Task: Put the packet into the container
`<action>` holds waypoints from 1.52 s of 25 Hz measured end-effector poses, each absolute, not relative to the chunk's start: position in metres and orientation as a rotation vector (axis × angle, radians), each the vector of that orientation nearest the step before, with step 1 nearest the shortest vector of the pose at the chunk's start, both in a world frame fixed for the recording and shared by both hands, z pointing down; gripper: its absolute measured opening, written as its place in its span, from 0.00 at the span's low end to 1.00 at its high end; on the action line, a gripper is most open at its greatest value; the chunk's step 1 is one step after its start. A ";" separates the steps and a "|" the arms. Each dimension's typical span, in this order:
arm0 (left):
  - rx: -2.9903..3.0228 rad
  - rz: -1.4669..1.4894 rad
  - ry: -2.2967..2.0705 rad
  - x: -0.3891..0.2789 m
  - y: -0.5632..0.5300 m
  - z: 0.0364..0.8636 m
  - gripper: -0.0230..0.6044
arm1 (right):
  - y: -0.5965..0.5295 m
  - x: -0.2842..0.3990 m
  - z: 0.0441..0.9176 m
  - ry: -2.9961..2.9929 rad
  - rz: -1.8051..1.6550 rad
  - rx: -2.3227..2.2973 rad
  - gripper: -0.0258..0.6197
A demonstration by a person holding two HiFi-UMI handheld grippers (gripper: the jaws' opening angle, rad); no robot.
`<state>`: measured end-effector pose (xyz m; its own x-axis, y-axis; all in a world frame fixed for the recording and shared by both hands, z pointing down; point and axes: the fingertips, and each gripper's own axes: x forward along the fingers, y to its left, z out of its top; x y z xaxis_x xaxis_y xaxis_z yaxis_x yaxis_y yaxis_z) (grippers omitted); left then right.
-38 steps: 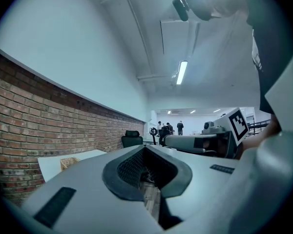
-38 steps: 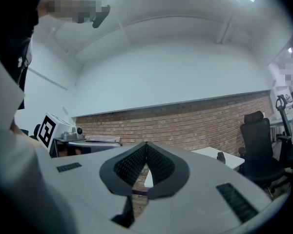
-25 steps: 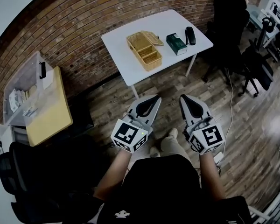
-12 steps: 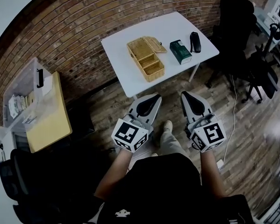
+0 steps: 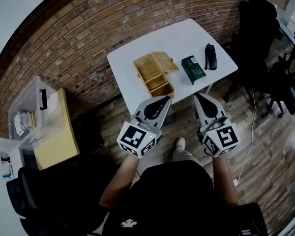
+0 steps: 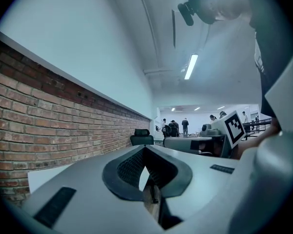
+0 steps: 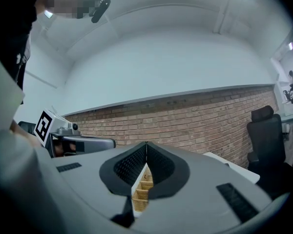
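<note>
**Both grippers pinched shut and empty, short of the table; packet lies on the tabletop outside the container**

Head view: I hold the left gripper (image 5: 165,99) and the right gripper (image 5: 196,95) side by side, both pointing level at the white table (image 5: 179,33). Each pair of fingers is pressed together with nothing in them. The woven container (image 5: 154,75) sits on the table just past the left fingertips, its lid folded open toward the brick wall (image 5: 88,38). The green packet (image 5: 193,69) lies flat on the tabletop beyond the right fingertips, clear of them and just to the right of the container, not in it. A black case (image 5: 211,56) lies further out, past the packet. Black chairs (image 5: 258,31) stand off to the right of the right fingers. A clear plastic bin (image 5: 32,104) sits well off to the left of the left ones.

Left gripper view: my fingers meet at the tip and nothing is caught between them. The brick wall runs along their left. The right gripper's marker cube (image 6: 233,126) shows off to their right. I cannot see the packet here.

Right gripper view: these fingers are also closed tip to tip and hold nothing. Through the notch under the tips I see the container's woven compartments straight ahead. The left gripper's marker cube (image 7: 43,125) shows to their left.
</note>
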<state>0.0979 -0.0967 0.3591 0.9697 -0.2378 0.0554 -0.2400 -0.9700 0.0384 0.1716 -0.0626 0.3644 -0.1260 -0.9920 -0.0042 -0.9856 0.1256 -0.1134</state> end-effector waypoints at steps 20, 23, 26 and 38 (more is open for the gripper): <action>3.009 0.119 -0.554 0.167 -0.210 0.372 0.05 | -0.180 0.258 0.394 2.402 -0.281 -1.962 0.05; 2.989 0.142 -0.588 0.160 -0.219 0.378 0.05 | -0.191 0.256 0.399 2.408 -0.307 -1.951 0.05; 2.972 0.145 -0.604 0.156 -0.229 0.383 0.05 | -0.201 0.255 0.405 2.415 -0.330 -1.961 0.05; 2.998 0.106 -0.337 0.189 -0.273 0.385 0.05 | -0.231 0.272 0.422 2.318 -0.379 -2.180 0.05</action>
